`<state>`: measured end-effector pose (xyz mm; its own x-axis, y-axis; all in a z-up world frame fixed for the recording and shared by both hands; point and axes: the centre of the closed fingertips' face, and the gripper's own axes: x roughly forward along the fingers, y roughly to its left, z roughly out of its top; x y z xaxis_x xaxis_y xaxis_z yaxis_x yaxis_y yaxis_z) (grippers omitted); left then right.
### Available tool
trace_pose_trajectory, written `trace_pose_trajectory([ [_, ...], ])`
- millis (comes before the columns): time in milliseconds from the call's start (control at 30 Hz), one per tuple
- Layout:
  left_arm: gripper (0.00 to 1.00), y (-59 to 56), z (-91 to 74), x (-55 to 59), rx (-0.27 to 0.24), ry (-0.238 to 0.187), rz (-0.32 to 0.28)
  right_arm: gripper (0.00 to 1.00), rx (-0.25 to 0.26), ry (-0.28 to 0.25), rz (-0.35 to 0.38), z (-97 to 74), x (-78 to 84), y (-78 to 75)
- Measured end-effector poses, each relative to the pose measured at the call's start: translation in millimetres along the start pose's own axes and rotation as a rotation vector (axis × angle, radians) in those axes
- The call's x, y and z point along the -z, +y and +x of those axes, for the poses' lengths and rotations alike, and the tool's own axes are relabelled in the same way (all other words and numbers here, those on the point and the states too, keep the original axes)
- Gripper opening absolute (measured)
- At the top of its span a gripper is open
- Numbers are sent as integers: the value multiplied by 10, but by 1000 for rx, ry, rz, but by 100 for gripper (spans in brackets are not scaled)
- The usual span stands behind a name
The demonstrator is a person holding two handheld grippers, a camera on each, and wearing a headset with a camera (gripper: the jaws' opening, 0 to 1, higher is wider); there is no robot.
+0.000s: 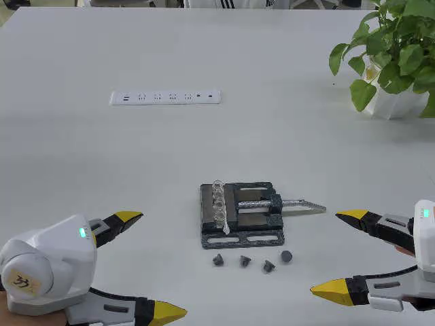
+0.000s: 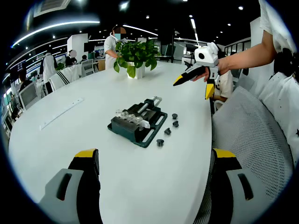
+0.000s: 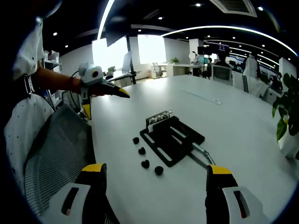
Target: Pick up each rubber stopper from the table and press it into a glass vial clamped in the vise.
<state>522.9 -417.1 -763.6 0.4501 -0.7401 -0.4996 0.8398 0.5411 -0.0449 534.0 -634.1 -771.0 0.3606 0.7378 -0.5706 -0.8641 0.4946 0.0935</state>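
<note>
A dark vise (image 1: 241, 217) sits mid-table with a row of several clear glass vials (image 1: 219, 204) clamped upright in it; its handle points right. Several dark rubber stoppers (image 1: 245, 260) lie in a line on the table just in front of the vise. My left gripper (image 1: 151, 265) hovers open at the near left, and my right gripper (image 1: 334, 252) hovers open at the near right; both hold nothing. In the left gripper view, the vise (image 2: 138, 122) and stoppers (image 2: 167, 131) lie ahead of the open gripper (image 2: 155, 156). The right gripper view shows the stoppers (image 3: 141, 150) beside the vise (image 3: 170, 137), beyond the open gripper (image 3: 156, 169).
A white power strip (image 1: 165, 97) lies at the far left of the table. A potted plant (image 1: 397, 61) stands at the far right corner. A mesh chair (image 2: 252, 126) is at the table's near edge. Bare white tabletop (image 1: 102, 163) surrounds the vise.
</note>
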Motion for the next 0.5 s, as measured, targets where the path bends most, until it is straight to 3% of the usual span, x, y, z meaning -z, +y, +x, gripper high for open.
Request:
trace_pose_trajectory([
  [500,99,-31,-4,-18,6,2,0,86,-1,0,-1,-10,-3,-2],
])
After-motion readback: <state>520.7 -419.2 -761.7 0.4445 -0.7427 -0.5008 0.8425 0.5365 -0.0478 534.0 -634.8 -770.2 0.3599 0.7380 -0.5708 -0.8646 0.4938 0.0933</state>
